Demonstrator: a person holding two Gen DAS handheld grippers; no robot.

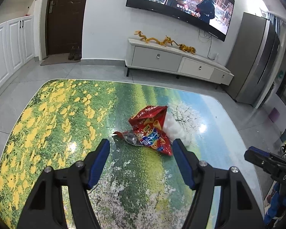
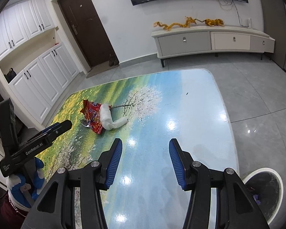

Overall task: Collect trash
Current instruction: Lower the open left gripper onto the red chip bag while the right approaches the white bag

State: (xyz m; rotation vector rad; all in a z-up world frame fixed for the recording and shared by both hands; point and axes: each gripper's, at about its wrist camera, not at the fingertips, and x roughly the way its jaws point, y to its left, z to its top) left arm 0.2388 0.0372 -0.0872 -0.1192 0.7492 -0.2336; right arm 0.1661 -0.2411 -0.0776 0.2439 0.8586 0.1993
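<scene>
A crumpled red snack bag (image 1: 149, 128) lies on the landscape-printed table (image 1: 66, 114), with a crumpled white tissue (image 1: 178, 129) touching its right side. My left gripper (image 1: 141, 147) is open and empty, its fingertips just short of the bag. In the right wrist view the snack bag (image 2: 92, 116) and tissue (image 2: 110, 119) lie at the table's left. My right gripper (image 2: 145, 145) is open and empty above the blue part of the table (image 2: 181, 105), well right of the trash. The left gripper (image 2: 53, 131) shows there from the side, the right gripper (image 1: 257, 157) at the left wrist view's right edge.
A white trash bin (image 2: 265, 194) with a dark liner stands on the floor beside the table's near right corner. A TV stand (image 1: 171, 61) stands by the far wall. White cabinets (image 2: 38, 80) and a brown door (image 2: 85, 24) are at the left.
</scene>
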